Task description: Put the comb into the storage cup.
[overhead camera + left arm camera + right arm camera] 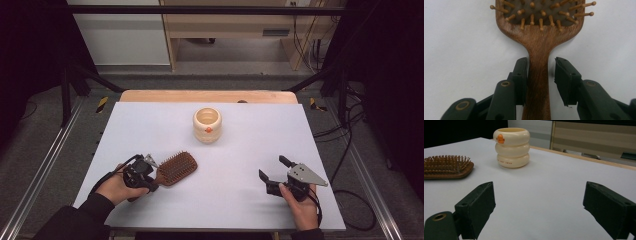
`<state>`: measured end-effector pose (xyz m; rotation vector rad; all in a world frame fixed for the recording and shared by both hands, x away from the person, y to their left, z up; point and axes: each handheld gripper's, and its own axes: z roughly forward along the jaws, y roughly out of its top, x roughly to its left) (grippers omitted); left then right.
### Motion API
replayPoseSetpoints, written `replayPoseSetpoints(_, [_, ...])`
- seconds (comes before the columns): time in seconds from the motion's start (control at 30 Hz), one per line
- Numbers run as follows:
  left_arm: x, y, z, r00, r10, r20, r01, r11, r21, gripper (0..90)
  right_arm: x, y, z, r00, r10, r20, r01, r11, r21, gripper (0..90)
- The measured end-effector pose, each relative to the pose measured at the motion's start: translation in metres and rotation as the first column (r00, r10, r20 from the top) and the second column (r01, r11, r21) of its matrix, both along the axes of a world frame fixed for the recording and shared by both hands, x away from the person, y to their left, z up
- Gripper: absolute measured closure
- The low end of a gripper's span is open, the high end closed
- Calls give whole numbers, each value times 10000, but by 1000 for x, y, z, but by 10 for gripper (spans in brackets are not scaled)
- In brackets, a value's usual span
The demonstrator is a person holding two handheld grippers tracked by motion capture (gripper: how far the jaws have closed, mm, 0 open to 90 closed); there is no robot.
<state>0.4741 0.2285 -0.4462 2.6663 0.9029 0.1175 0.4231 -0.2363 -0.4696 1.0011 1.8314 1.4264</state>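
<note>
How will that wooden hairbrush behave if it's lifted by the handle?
The hairbrush looks like solid wood, so probably stiff. Its wide head sits far from the narrow handle, so it may droop or twist between the left gripper jaws. The handle looks smooth and may slip; one jaw touches it, the other stands off.

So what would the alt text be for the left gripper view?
Two black jaws straddle the handle of a wooden hairbrush lying bristles-up on a white table; one pad touches the handle, the other stands slightly off.
</note>
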Motion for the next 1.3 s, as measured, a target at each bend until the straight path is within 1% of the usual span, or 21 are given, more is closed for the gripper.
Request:
replayPoseSetpoints(0.17, [1,-1,0,10000,9,-39,-9,10000,68,644,0,-1,0,10000,-12,28,12,10000,11,107])
replayPoseSetpoints(0.23, [1,-4,0,10000,-33,51,32,9997,256,651,0,-1,0,10000,-14,20,14,10000,11,107])
replayPoseSetpoints(0.3, [1,-5,-1,10000,-11,74,9,9995,307,659,0,-1,0,10000,-13,19,13,10000,4,107])
replayPoseSetpoints(0.43, [-1,-10,-1,9998,-48,218,35,9984,556,676,0,-1,0,10000,-36,28,36,10000,35,107])
replayPoseSetpoints(0.47, [-2,-12,0,9996,-158,253,140,9975,699,691,0,-1,0,10000,-39,25,39,10000,43,107])
replayPoseSetpoints(0.5, [-3,-14,0,9995,-120,307,93,9963,859,716,0,-1,0,10000,-30,22,30,10000,52,107])
replayPoseSetpoints(0.53, [-3,-14,0,9995,-120,307,93,9963,859,718,0,-1,0,10000,-30,22,30,10000,52,107])
replayPoseSetpoints(0.57, [-4,-16,0,9994,-128,334,94,9950,993,718,0,-1,0,10000,-28,22,28,10000,54,107])
replayPoseSetpoints(0.7, [-4,-19,0,9993,-124,360,82,9932,1159,726,0,-1,0,10000,12,21,-12,9999,127,107])
replayPoseSetpoints(0.83, [-7,-18,0,9984,-154,538,94,9940,1091,727,-1,-2,0,10000,27,0,-27,9998,178,108])
replayPoseSetpoints(0.97, [-8,-14,1,9973,-142,715,84,9967,810,728,-1,-2,1,10000,16,20,-16,9996,269,108])
replayPoseSetpoints(1.03, [-10,-14,3,9959,-171,886,96,9964,837,728,-1,-3,1,10000,-2,21,1,9996,288,108])
replayPoseSetpoints(1.1, [-11,-14,6,9939,-265,1067,160,9951,980,727,-1,-3,1,10000,-3,-9,3,9995,306,108])
replayPoseSetpoints(1.13, [-11,-14,6,9939,-296,1066,188,9947,1013,728,-1,-3,1,10000,-5,-11,5,9995,303,108])
replayPoseSetpoints(1.17, [-10,-14,6,9950,-330,948,228,9941,1059,727,-1,-3,0,10000,0,-3,0,9995,303,108])
replayPoseSetpoints(1.2, [-10,-13,6,9950,-339,940,239,9941,1055,728,-1,-3,0,10000,-1,-25,2,9995,313,108])
replayPoseSetpoints(1.27, [-7,-13,5,9975,-302,642,236,9946,1012,728,-1,-2,0,10000,8,-18,-7,9995,310,109])
replayPoseSetpoints(1.3, [-5,-13,6,9980,-299,560,239,9942,1049,728,-1,-2,0,10000,8,-18,-7,9995,310,110])
